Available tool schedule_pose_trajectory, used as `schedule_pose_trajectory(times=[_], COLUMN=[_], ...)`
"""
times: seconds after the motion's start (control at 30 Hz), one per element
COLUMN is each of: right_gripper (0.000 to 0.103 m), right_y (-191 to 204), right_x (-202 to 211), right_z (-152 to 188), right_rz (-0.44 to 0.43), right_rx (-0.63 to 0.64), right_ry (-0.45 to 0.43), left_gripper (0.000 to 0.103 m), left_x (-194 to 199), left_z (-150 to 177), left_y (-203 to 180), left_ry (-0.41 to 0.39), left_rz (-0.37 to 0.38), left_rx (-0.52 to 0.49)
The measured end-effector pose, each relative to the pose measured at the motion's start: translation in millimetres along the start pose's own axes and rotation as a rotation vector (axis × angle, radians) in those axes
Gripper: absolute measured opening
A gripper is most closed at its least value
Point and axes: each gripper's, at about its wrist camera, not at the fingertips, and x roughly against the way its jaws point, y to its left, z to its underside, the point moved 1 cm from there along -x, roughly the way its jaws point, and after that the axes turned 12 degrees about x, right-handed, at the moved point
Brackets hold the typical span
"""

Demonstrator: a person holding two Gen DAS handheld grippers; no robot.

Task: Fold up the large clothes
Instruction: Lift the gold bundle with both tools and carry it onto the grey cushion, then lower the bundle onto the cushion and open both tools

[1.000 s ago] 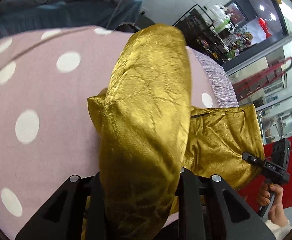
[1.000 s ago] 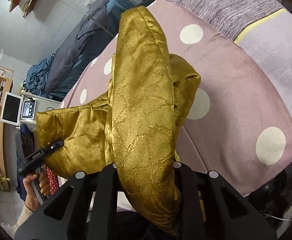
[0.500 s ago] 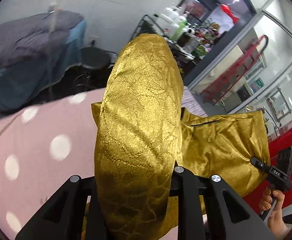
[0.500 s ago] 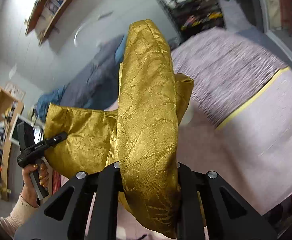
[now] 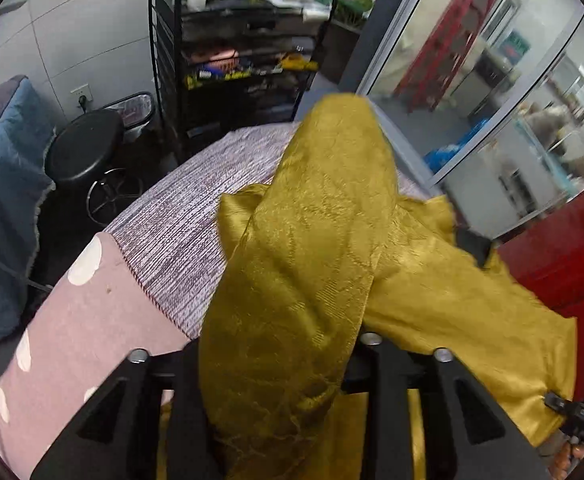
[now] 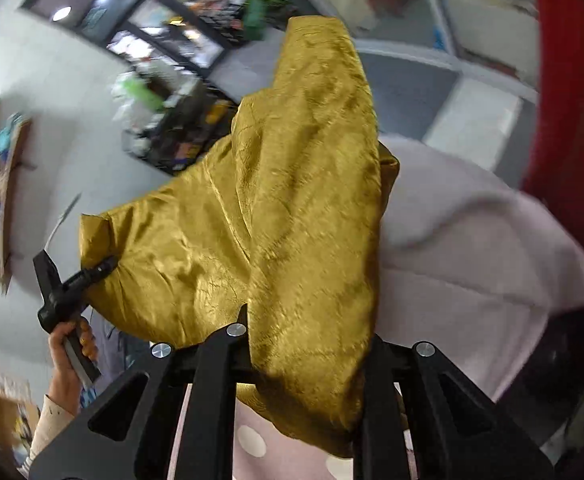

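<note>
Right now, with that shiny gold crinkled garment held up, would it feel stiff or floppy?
Probably floppy: the shiny gold crinkled garment drapes and sags between the left gripper and right gripper. Its glossy sheen suggests it may be slippery. It bunches thickly, so perhaps padded yet light.

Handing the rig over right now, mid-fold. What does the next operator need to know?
Left gripper: jaws have just been opening; the gold garment is between them, but whether they grip it is unclear.
Right gripper: shut on the garment's other end.
The garment hangs bunched between both grippers, above the pink dotted bed cover.
Done: garment picked up.
Left: probably lay it on the cover, smooth it and fold it.
</note>
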Motion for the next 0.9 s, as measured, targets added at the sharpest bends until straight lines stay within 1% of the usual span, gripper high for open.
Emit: schedule_pose_trajectory(times=[0.03, 0.07, 0.1, 0.13, 0.17, 0.2, 0.23, 0.27, 0.3, 0.33, 0.37, 0.4, 0.43, 0.5, 0.53, 0.6, 0.63, 0.7, 0.77, 0.8, 0.83, 0.9], right_gripper=[0.016, 0.018, 0.02, 0.021, 0.025, 0.03, 0.033, 0.041, 0.045, 0.045, 0.046, 0.05, 0.051, 0.051, 0.051, 0.052, 0.053, 0.056, 0.061, 0.062, 0.062, 0.063], right_y=[-18.5, -32.1, -47.0, -55.4, -61.1, -59.5, -61.2, -63.2, -63.9, -58.0, -58.9, -59.8, -64.4, -65.5, -66.8, -67.8, -63.9, -60.6, -61.7, -63.0, -64.2, -66.9], right_x=[-7.2, -12.2, -18.3, -22.9, -26.6, -28.1, -31.2, -34.3, -35.3, -38.3, -40.4, -40.6, -38.9, -39.7, -38.1, -36.1, -37.0, -37.5, -36.3, -35.4, -32.3, -26.3], right_z=[4.9, 8.3, 12.7, 14.5, 15.1, 18.2, 17.3, 15.8, 13.6, 20.7, 19.3, 20.1, 23.8, 24.2, 26.0, 28.0, 27.1, 25.6, 24.1, 22.5, 21.8, 21.8], right_rz=[0.003, -0.009, -0.023, -0.026, -0.016, -0.005, 0.003, 0.017, 0.026, 0.024, 0.023, 0.028, 0.032, 0.04, 0.045, 0.051, 0.056, 0.07, 0.095, 0.099, 0.104, 0.122], right_rx=[-0.069, -0.129, -0.197, -0.229, -0.24, -0.238, -0.231, -0.229, -0.235, -0.241, -0.248, -0.25, -0.248, -0.237, -0.231, -0.236, -0.242, -0.244, -0.257, -0.266, -0.277, -0.29], right_ry=[0.019, 0.027, 0.04, 0.047, 0.049, 0.051, 0.055, 0.063, 0.064, 0.065, 0.069, 0.072, 0.073, 0.072, 0.073, 0.074, 0.072, 0.07, 0.069, 0.066, 0.063, 0.06], left_gripper=[0.049, 0.058, 0.065, 0.069, 0.078, 0.081, 0.081, 0.081, 0.081, 0.081, 0.083, 0.087, 0.088, 0.089, 0.089, 0.089, 0.089, 0.089, 0.09, 0.094, 0.096, 0.097], left_x=[-11.3, -16.7, -16.0, -18.0, -16.5, -13.7, -9.0, -1.0, 9.9, 16.1, 29.7, 44.5, 59.7, 81.8, 91.1, 101.4, 104.7, 110.7, 113.3, 113.8, 114.6, 115.2], left_z=[-3.0, -4.5, 0.0, -3.4, -8.3, -12.9, -16.1, -19.5, -22.2, -28.4, -30.5, -31.4, -30.3, -28.3, -24.9, -12.9, -4.2, 21.7, 54.4, 71.6, 88.1, 125.1], left_y=[0.4, 3.1, 10.3, 13.3, 17.5, 21.7, 27.2, 35.6, 41.2, 44.6, 51.6, 58.8, 65.3, 74.2, 78.3, 80.6, 79.7, 73.7, 67.9, 65.6, 63.8, 60.5], left_ry=[0.004, 0.004, -0.002, -0.011, -0.024, -0.04, -0.057, -0.078, -0.098, -0.123, -0.162, -0.206, -0.247, -0.289, -0.297, -0.298, -0.293, -0.285, -0.274, -0.264, -0.255, -0.238], left_rz=[-0.013, -0.018, -0.018, -0.018, -0.024, -0.024, -0.012, 0.005, 0.017, 0.027, 0.038, 0.039, 0.039, 0.051, 0.057, 0.051, 0.037, -0.023, -0.063, -0.081, -0.1, -0.134], left_rx=[0.012, 0.03, 0.045, 0.062, 0.084, 0.108, 0.134, 0.171, 0.198, 0.221, 0.251, 0.282, 0.312, 0.343, 0.349, 0.328, 0.303, 0.227, 0.173, 0.157, 0.148, 0.144])
